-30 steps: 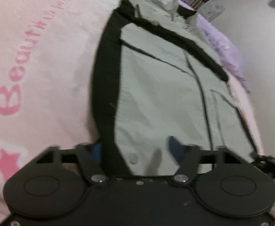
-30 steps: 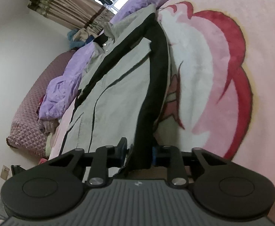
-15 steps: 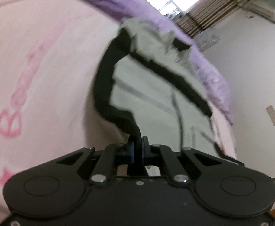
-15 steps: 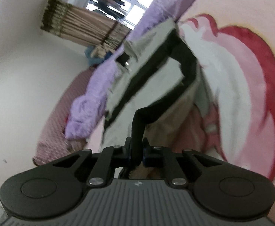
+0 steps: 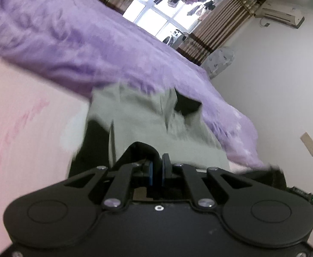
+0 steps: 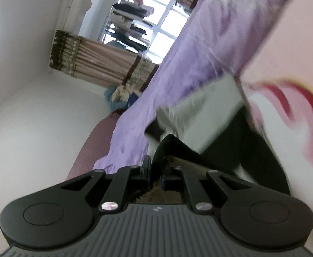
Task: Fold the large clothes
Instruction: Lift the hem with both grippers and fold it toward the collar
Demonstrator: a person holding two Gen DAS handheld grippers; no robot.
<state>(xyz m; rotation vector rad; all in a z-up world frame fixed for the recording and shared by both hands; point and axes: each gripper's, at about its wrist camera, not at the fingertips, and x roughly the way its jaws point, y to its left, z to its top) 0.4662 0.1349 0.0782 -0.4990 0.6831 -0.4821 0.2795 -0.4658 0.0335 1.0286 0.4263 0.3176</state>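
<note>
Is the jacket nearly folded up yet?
Not yet. Done: both tools have grabbed the jacket's black hem, the left tool and the right tool each shut on it. In hand: the hem is lifted toward the collar end by the purple blanket. Left: laying it down, then more folds.

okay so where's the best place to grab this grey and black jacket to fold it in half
Grip the jacket at its black hem corners, one per gripper, coming in from the bottom edge. The left gripper and right gripper are each shut on that black trim, which bunches thin enough to pinch, facing the collar near the purple blanket.
</note>
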